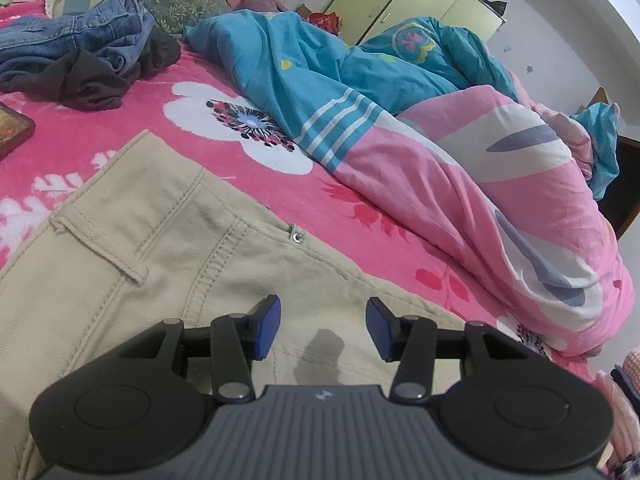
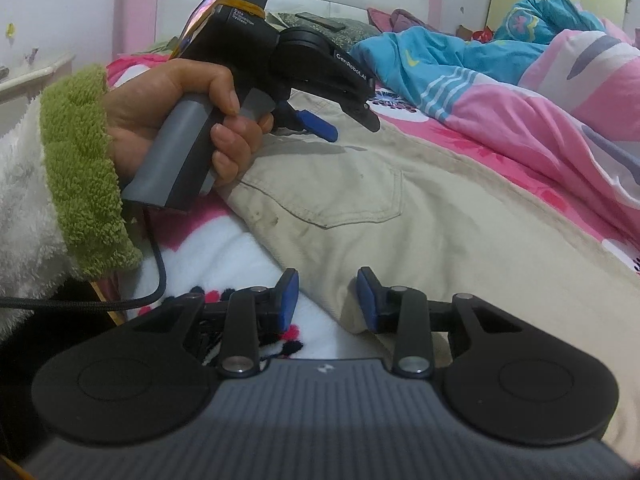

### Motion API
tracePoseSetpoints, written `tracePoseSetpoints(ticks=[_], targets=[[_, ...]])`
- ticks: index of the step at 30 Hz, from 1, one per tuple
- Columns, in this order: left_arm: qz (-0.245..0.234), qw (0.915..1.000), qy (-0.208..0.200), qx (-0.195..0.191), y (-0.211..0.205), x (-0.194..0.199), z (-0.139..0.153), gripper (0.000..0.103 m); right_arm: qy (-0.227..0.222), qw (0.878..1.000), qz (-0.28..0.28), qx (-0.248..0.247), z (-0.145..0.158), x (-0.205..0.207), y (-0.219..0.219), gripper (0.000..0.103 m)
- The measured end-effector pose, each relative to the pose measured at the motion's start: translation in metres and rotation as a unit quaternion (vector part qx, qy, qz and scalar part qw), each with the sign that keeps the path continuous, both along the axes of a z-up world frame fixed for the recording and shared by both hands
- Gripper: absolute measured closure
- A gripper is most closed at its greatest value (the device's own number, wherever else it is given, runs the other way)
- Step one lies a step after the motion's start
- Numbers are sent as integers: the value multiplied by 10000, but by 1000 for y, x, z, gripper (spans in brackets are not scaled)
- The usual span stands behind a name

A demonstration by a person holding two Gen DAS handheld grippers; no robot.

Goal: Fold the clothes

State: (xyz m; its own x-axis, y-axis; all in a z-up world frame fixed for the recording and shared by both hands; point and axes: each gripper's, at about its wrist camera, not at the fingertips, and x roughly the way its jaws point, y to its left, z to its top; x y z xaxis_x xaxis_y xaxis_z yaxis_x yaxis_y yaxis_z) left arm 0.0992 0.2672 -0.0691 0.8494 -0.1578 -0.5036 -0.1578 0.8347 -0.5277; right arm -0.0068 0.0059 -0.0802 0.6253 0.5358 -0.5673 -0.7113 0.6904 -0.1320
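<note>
Beige trousers lie flat on the pink flowered bed sheet, waistband and belt loop to the left. My left gripper hovers open just over them near a pocket seam, with nothing between its blue pads. In the right wrist view the trousers show a back pocket, and a hand in a green-cuffed fleece sleeve holds the left gripper's handle above them. My right gripper is open at the trousers' near edge. The cloth's edge runs under the gap, and neither pad presses on it.
A bunched blue and pink quilt fills the bed's right side. Jeans and a dark garment are piled at the far left near pillows. A dark framed object lies at the left edge. A black cable trails below the sleeve.
</note>
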Motion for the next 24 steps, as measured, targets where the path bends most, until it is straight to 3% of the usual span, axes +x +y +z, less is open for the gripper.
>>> tracePoseSetpoints(ticks=[5, 14, 19, 24], targets=[[-8, 10000, -2, 7, 0, 0, 0, 54, 64, 9999, 0, 98, 7, 0, -2, 72], [-2, 10000, -3, 5, 0, 0, 0, 54, 34, 9927, -558, 1065, 50, 19, -34, 72], [5, 10000, -3, 12, 0, 0, 0, 54, -159, 9885, -1220, 881, 55, 36, -48, 72], [0, 10000, -4, 20, -1, 0, 0, 54, 190, 9769, -1946, 867, 43, 57, -68, 72]])
